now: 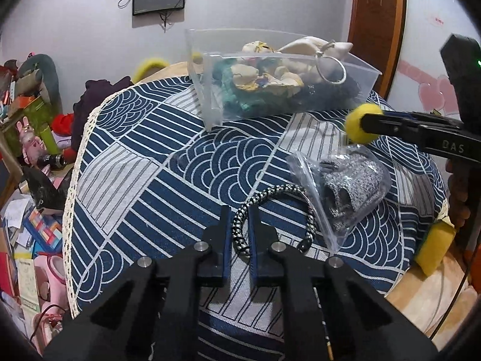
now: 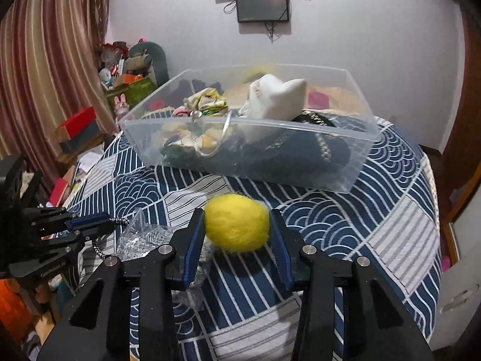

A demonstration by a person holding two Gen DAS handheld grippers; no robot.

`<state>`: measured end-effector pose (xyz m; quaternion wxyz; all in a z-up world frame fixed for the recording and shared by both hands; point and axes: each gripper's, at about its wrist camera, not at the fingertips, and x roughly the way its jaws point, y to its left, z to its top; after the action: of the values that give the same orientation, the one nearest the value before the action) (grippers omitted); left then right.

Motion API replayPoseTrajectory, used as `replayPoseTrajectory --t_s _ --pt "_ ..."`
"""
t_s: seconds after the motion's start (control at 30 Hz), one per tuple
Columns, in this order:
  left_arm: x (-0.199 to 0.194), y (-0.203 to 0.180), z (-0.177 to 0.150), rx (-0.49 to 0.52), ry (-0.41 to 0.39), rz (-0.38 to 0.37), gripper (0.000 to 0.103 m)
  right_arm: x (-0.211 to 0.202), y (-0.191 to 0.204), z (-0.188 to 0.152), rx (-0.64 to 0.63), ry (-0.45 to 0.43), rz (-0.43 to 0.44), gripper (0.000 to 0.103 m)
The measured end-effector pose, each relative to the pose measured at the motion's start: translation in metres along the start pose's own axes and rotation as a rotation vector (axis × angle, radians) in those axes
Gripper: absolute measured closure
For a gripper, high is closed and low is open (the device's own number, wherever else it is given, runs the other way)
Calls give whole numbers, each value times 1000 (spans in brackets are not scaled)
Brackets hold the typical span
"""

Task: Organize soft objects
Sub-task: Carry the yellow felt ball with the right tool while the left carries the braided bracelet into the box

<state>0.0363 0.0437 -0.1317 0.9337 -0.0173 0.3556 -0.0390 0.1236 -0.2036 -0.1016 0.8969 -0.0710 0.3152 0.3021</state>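
1. The right gripper (image 2: 237, 225) has its jaws closed on a yellow felt ball (image 2: 237, 227), which sits squarely between the two pads and clear of the blue wave-patterned cloth (image 2: 345, 228) below
2. The ball looks fuzzy, very light and squashy; a gentle squeeze across its middle, as now, should hold it, though a hard pinch would likely deform it
3. Ahead of the right jaws and slightly higher stands the clear plastic bin (image 2: 365, 138), already holding a white cushion-like piece, patterned fabric, a metal ring and dark knitwear; its near wall is the edge to clear
4. The left gripper (image 1: 239, 225) has its jaws drawn narrow around a black-and-white braided cord (image 1: 270, 192); the strand runs up between the pads, but I cannot tell whether they actually pinch it
5. The cord looks limp and light, so it would probably dangle and swing; taking it near the middle of its loop seems safest
6. Just right of the left jaws lies a clear zip bag of grey knit (image 1: 348, 192), touching the cord's loop; slippery film, likely to drag along
7. A yellow sponge (image 1: 436, 249) sits far right at the cloth's edge, near the drop
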Motion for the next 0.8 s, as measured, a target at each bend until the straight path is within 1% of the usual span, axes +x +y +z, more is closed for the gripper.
replayPoseTrajectory --t_s 0.13,0.33,0.6,0.8 --pt "-5 6 7 -16 -19 14 96 -10 -5 1 20 -31 -11 64" --pt "-22 6 27 -18 -88 38 96 -24 -9 9 39 -87 -28 64" --pt "-43 0 68 -3 -211 58 97 -41 -12 22 34 -156 -59 64" --pt "-48 -7 101 12 -283 67 97 -51 -20 36 38 -211 -75 64"
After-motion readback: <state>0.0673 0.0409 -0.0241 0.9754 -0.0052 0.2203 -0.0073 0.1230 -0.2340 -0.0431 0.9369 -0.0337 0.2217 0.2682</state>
